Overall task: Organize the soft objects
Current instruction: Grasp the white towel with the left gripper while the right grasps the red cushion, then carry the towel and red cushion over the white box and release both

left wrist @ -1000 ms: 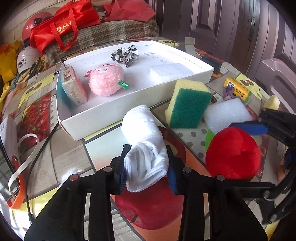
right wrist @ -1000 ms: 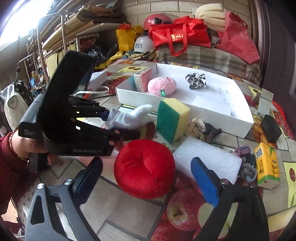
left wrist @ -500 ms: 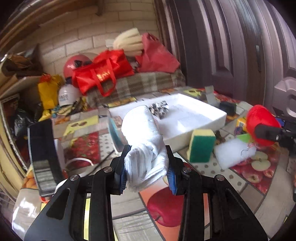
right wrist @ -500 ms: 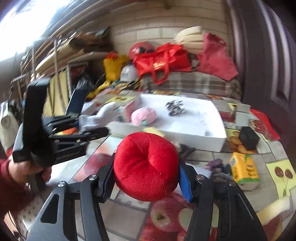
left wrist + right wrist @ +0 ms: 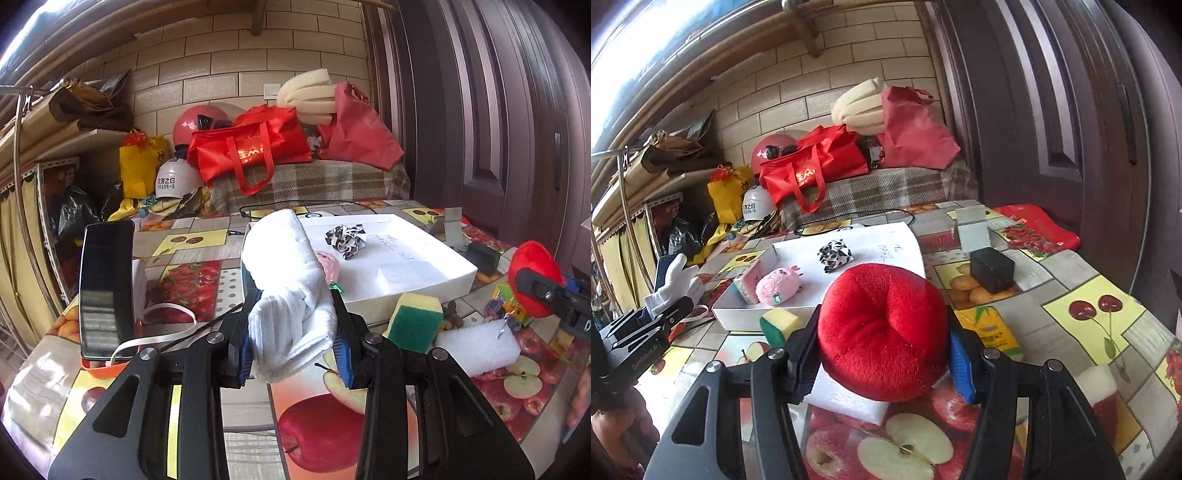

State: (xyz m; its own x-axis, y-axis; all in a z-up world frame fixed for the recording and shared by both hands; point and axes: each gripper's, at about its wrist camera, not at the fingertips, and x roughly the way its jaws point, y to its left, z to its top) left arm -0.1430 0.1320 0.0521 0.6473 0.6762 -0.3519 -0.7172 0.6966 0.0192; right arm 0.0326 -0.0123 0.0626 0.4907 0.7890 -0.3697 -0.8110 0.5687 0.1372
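My left gripper [image 5: 293,332] is shut on a white glove [image 5: 284,266], held above the fruit-print table in front of the white tray [image 5: 424,291]. My right gripper [image 5: 886,354] is shut on a round red plush cushion [image 5: 882,325], its pads pressing into both sides, lifted off the table. In the left wrist view the red cushion [image 5: 528,266] shows at the far right. The right wrist view shows the glove [image 5: 674,280] at the far left. In the tray lie a pink plush [image 5: 777,288], a black-and-white scrunched cloth [image 5: 834,256] and a pink sponge block [image 5: 750,280].
A yellow-green sponge [image 5: 415,321] and a white foam block [image 5: 476,345] sit on the table before the tray. A phone [image 5: 105,288] stands at the left. A black box [image 5: 991,269] and a yellow tissue pack [image 5: 990,330] lie right of the tray. Bags and helmets crowd the back.
My right gripper closed on the red cushion and lifted it off the table. Both grippers rose and tilted up toward level. The left kept hold of the glove.
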